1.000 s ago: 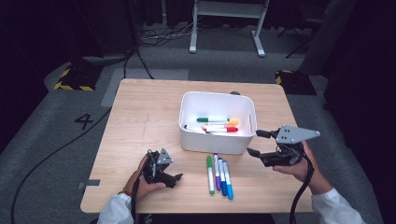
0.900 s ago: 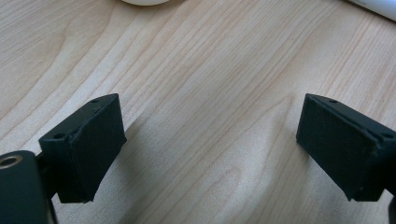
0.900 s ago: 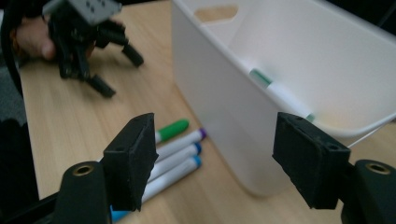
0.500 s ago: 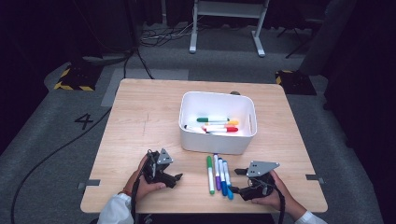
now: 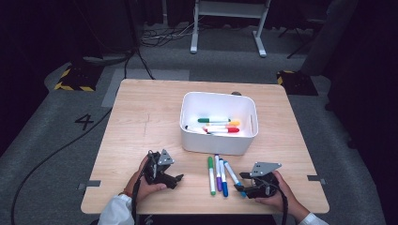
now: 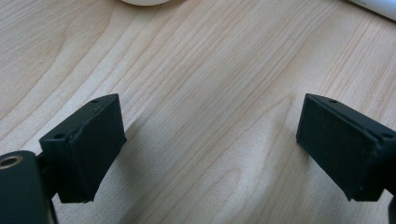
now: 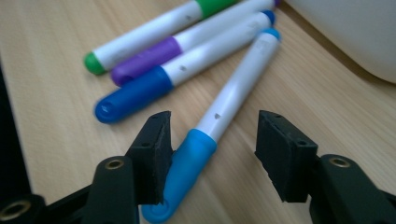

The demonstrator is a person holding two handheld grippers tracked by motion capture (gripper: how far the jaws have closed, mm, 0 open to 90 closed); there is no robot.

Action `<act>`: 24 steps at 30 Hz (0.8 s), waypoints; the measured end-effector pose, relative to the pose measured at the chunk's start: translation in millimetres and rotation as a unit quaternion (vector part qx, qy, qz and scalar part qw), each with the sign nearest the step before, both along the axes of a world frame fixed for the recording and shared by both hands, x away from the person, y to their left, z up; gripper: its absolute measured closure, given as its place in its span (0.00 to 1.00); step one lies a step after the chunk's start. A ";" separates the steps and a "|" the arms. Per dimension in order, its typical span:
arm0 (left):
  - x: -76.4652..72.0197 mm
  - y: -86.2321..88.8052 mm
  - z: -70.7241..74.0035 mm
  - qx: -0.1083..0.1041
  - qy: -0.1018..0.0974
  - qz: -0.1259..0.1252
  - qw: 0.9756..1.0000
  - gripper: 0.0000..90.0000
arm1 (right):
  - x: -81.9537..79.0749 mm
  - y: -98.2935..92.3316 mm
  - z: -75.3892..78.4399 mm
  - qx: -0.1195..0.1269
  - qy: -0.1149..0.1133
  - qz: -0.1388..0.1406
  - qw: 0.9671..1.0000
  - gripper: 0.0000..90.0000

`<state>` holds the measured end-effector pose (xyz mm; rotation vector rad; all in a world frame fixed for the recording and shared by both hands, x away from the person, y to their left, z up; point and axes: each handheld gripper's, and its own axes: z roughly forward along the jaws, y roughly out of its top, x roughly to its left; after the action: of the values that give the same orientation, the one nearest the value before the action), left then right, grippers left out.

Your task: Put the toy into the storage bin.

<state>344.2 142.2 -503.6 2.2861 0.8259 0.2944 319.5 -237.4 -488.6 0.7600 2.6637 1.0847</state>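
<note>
The right gripper (image 5: 240,182) sat low at the near right of the table (image 5: 141,122), its jaws partly open and just closing around the light-blue marker (image 7: 219,126). In the right gripper view one pad touched the marker's cap while the other stood clear of it, so nothing was gripped yet. That marker lay on the table just right of the dark-blue marker (image 5: 223,177), the purple marker (image 5: 217,166) and the green marker (image 5: 210,174), all just near of the white bin (image 5: 218,123), which already held several markers.

The likely slip here: because one pad met the cap first, further closing could shove the marker sideways or roll it into its neighbours, and a grip so near the cap end might let the long barrel droop or swing on the lift.

The high view gave the layout but not the pad contact; the right gripper view showed that lopsided contact. The left gripper (image 5: 177,178) rested at the near left, and the left gripper view showed its jaws (image 6: 215,154) open over bare wood, holding nothing.
</note>
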 end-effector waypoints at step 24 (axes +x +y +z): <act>0.1 0.0 0.0 0.000 0.000 0.000 1.000 0.09 | 10.0 -50.8 19.0 0.011 -0.057 -0.001 0.998 0.84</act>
<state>344.3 142.2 -503.6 2.2860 0.8261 0.2941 329.5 -288.1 -469.6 0.6821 2.5594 1.1234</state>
